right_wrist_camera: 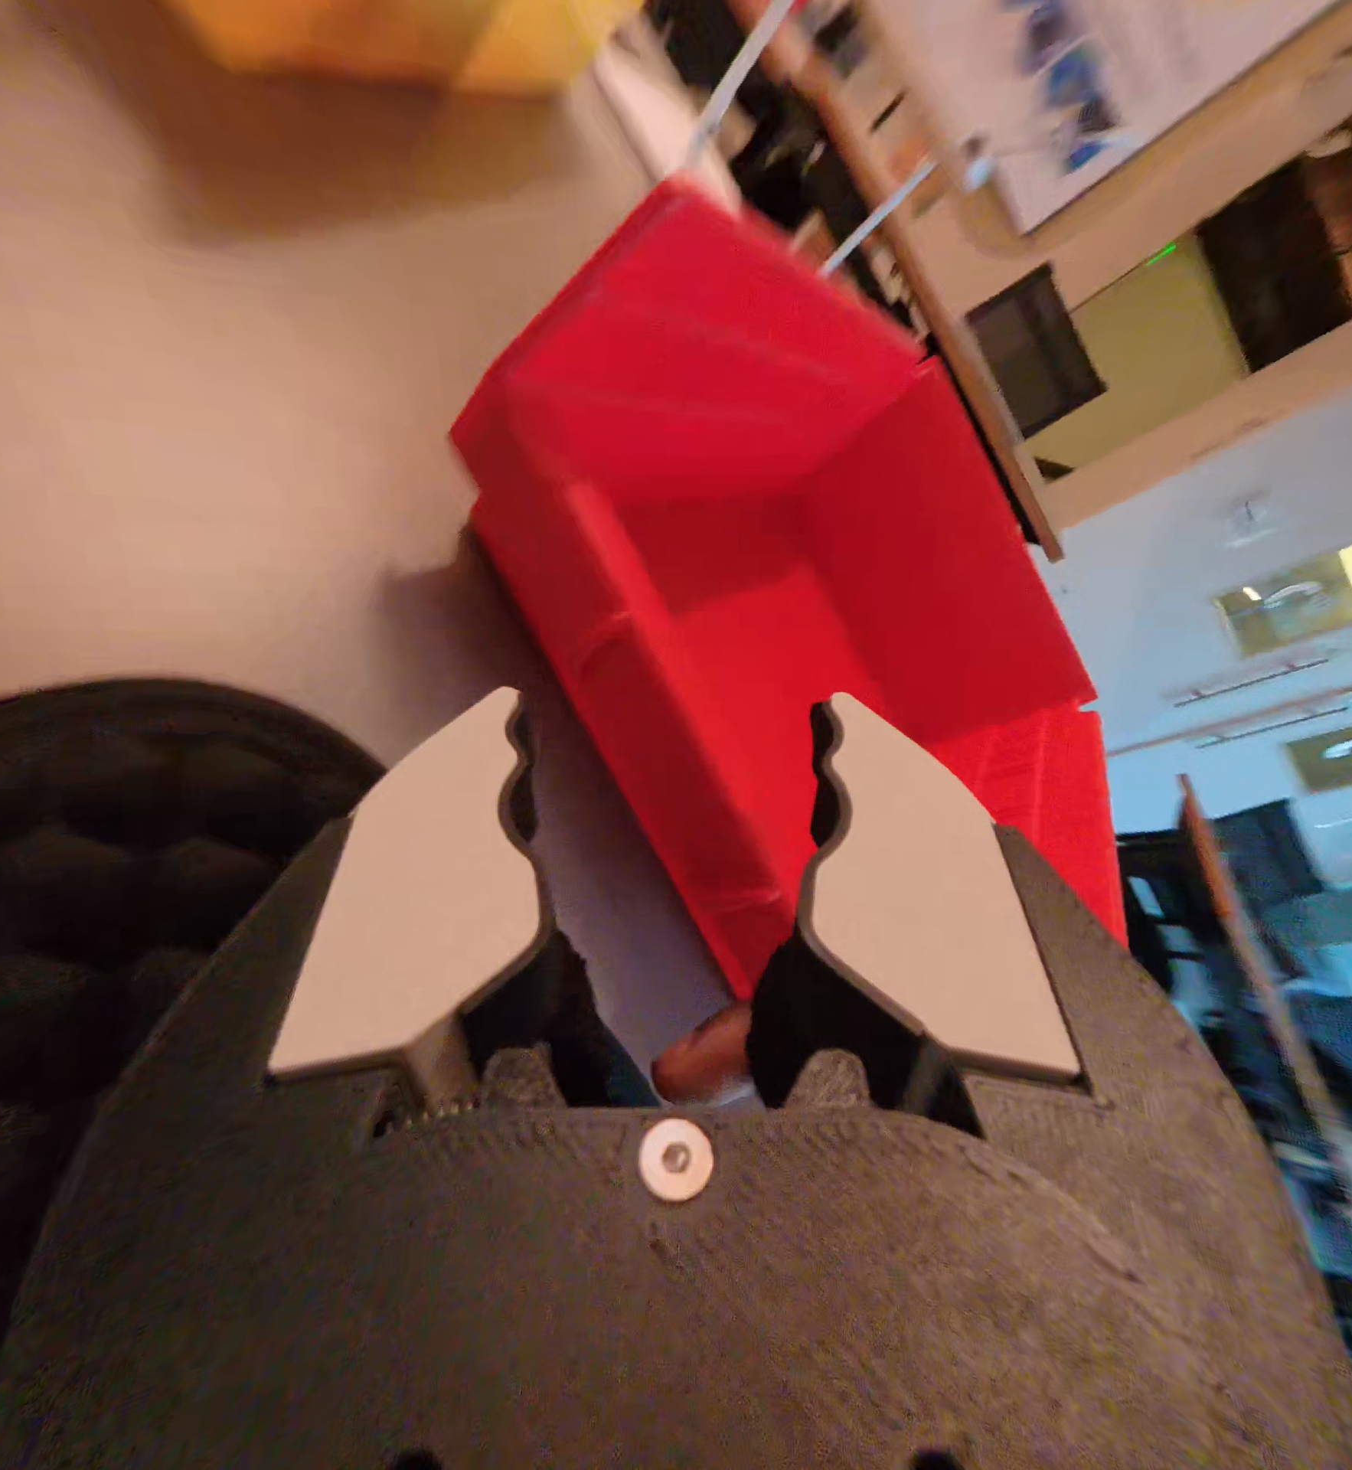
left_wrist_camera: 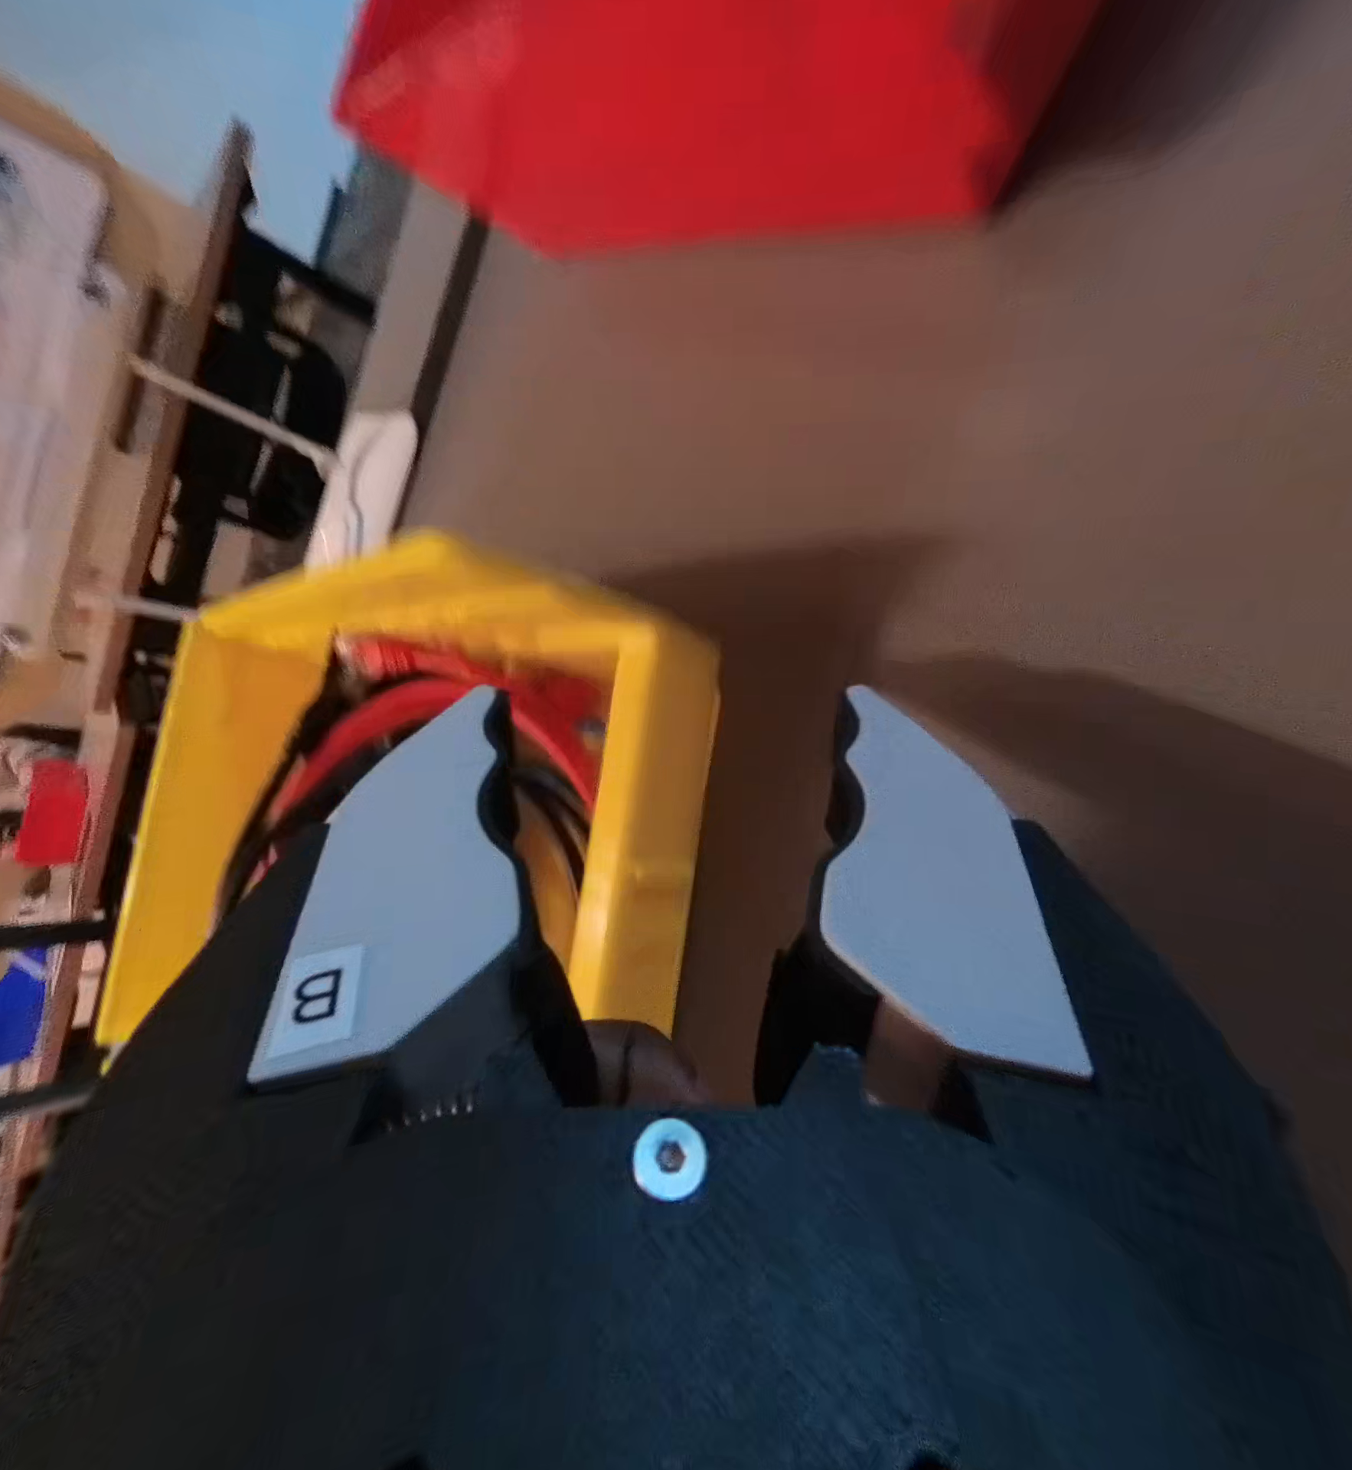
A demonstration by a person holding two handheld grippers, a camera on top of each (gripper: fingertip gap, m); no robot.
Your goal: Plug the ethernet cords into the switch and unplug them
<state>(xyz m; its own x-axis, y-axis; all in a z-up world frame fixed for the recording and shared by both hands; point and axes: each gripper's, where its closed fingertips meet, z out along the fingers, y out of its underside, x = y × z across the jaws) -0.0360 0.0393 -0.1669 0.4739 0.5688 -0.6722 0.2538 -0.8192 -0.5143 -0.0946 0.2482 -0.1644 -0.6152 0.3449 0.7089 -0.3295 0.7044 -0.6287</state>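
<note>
blurrily, my left gripper (left_wrist_camera: 669, 696) spread over a yellow bin (left_wrist_camera: 649, 795) of cords (left_wrist_camera: 386, 716); right gripper (right_wrist_camera: 669, 704) spread before a red bin (right_wrist_camera: 744, 493).

The left gripper's finger (left_wrist_camera: 418, 859) hides most of the red cords (left_wrist_camera: 410, 708) in the blurred yellow bin (left_wrist_camera: 633, 795), and the top edge crops the red bin (left_wrist_camera: 697, 119).

Blurred shelving (left_wrist_camera: 180, 445) beyond brown tabletop (left_wrist_camera: 935, 445)

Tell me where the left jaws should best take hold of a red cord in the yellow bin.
Probably on a bare stretch of the red cords bundled inside the yellow plastic bin, coming in through its open top, since its walls block the sides. The open left gripper straddles one wall. Plugs are too blurred to locate.
</note>
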